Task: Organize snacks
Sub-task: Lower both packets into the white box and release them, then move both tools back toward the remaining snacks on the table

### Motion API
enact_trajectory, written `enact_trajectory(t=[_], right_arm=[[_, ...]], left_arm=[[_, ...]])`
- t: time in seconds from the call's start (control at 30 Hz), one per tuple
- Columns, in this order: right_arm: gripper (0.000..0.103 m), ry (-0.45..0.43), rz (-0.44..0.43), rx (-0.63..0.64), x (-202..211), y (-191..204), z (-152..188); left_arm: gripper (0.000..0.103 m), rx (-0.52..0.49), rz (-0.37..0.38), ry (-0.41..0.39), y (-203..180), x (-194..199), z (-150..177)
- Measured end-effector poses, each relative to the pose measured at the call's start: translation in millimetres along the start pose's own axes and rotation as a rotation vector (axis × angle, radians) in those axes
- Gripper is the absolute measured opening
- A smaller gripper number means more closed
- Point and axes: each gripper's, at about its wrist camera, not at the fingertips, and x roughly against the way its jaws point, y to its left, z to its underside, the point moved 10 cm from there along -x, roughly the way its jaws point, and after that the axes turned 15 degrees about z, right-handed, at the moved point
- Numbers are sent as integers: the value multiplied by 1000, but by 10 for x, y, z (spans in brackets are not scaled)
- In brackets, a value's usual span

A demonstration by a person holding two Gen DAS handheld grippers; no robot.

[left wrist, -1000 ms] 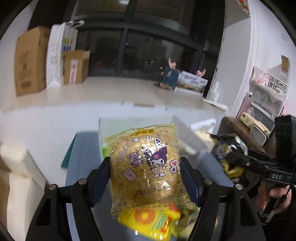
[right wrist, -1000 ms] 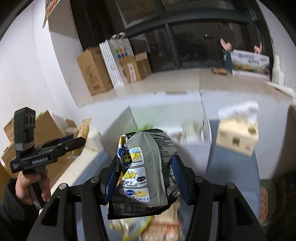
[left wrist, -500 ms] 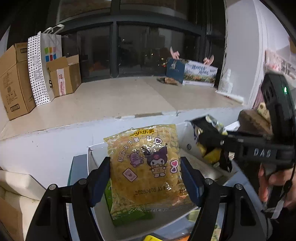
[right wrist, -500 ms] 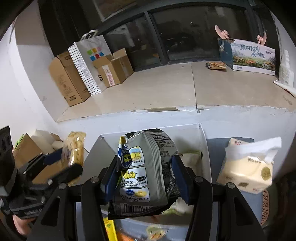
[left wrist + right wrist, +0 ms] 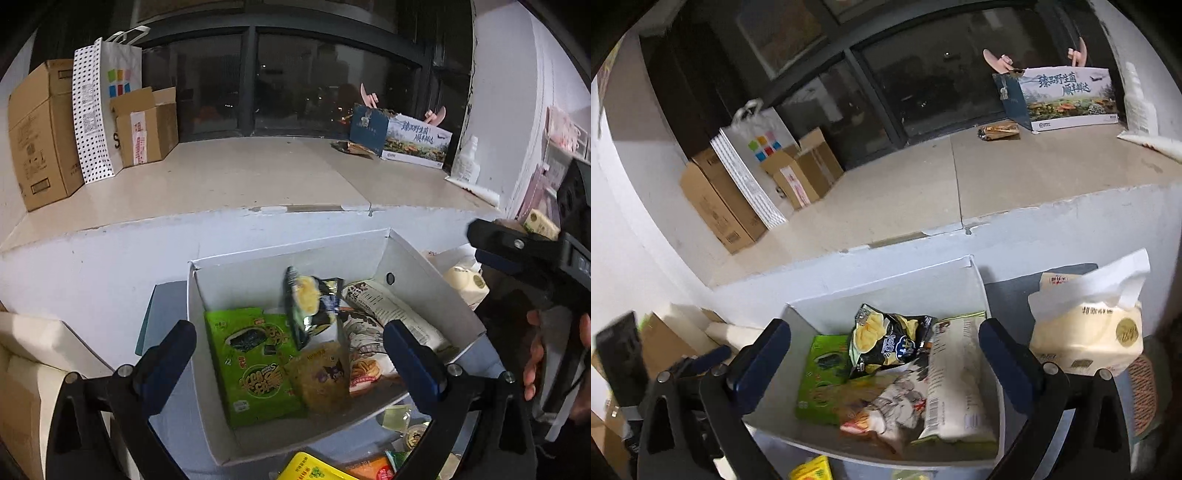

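A white box (image 5: 436, 280) (image 5: 886, 291) holds several snack packs. The yellow Kuromi pack (image 5: 325, 376) lies in its front middle, the dark chip bag (image 5: 308, 302) (image 5: 886, 343) tilts behind it. A green seaweed pack (image 5: 255, 358) (image 5: 820, 376) lies at the left and a white pack (image 5: 956, 376) at the right. My left gripper (image 5: 291, 354) is open and empty above the box's near side. My right gripper (image 5: 886, 354) is open and empty over the box; it also shows at the right of the left wrist view (image 5: 517, 251).
A tissue pack (image 5: 1089, 332) stands right of the box. More snacks, one yellow (image 5: 314, 469), lie in front of the box. Cardboard boxes (image 5: 40, 129) and a dotted bag (image 5: 99, 103) stand on the raised ledge behind. A printed box (image 5: 1067, 96) stands at the ledge's far right.
Both grippers have opened. The yellow Kuromi pack left my left gripper and the chip bag left my right gripper; both now lie in the white box.
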Motion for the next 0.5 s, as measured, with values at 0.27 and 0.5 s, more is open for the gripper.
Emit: enact_trajectory(t=[0.27,0.5], right_arm=[[103,220,-259,-166,291,102,544],[103,100,-50,-131,758,-197,854]], left_arm=[[103,-6,69,-31,-247,273,211],[103,-21,153,-74,-627,571,444]])
